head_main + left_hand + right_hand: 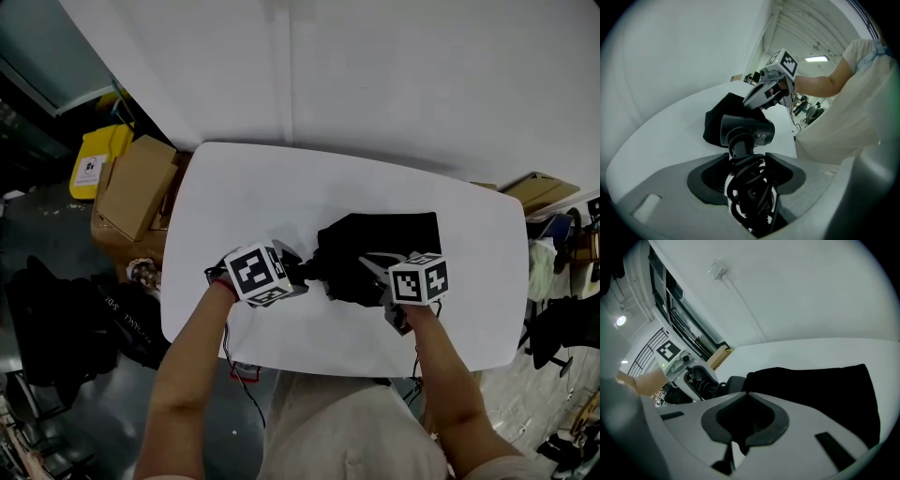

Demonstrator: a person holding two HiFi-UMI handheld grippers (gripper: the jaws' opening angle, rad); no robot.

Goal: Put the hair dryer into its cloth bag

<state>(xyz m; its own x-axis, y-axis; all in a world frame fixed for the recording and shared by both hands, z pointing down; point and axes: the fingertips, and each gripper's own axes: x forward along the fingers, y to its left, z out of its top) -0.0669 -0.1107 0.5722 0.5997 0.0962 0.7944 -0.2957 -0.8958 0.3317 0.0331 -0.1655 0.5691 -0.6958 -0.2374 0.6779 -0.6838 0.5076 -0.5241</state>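
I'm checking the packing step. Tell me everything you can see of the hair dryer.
The hair dryer is black, plastic-looking: a short barrel with a printed label and a handle wound with its black cord. The left hand-held gripper clamps the wrapped handle, barrel crosswise over the white table. Its far side meets the black bag, whose edge the right hand-held gripper pinches. Whether it has entered the bag cannot be told.

1. Head view: the hair dryer [317,269], black against the black cloth bag [389,239], loses its outline.
2. Left gripper view: the wound cord [749,185] hides the hair dryer's handle, and the label [762,137] print is too small to read.
3. Right gripper view: the cloth bag's near edge is lost behind the jaws.
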